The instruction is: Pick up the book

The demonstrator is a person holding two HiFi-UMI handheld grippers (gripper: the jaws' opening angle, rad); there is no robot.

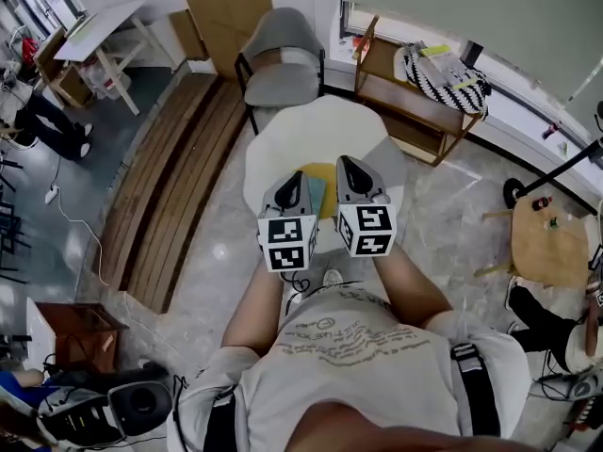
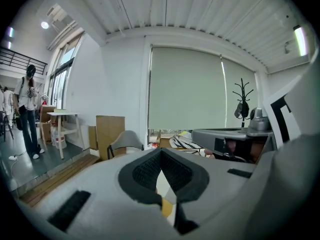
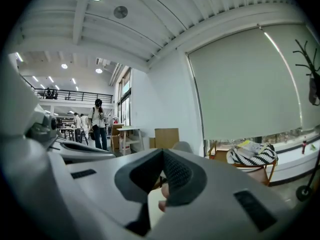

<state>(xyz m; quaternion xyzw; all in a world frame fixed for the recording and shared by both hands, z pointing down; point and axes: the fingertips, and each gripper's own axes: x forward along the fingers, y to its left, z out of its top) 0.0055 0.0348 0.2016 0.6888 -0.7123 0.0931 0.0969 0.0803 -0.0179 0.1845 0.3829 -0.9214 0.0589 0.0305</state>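
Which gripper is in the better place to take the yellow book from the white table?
Probably the left gripper: the yellow book shows just below its shut jaws in its own view; the right gripper sees only table.

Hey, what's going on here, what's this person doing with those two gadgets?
A person stands over a round white table with a two-jaw gripper in each hand. The left gripper and the right gripper are side by side above the table's near edge, both with jaws closed on nothing. A yellow book lies flat on the table, showing between the two grippers and partly hidden by them. Neither gripper has hold of it, so the pickup is not yet done.
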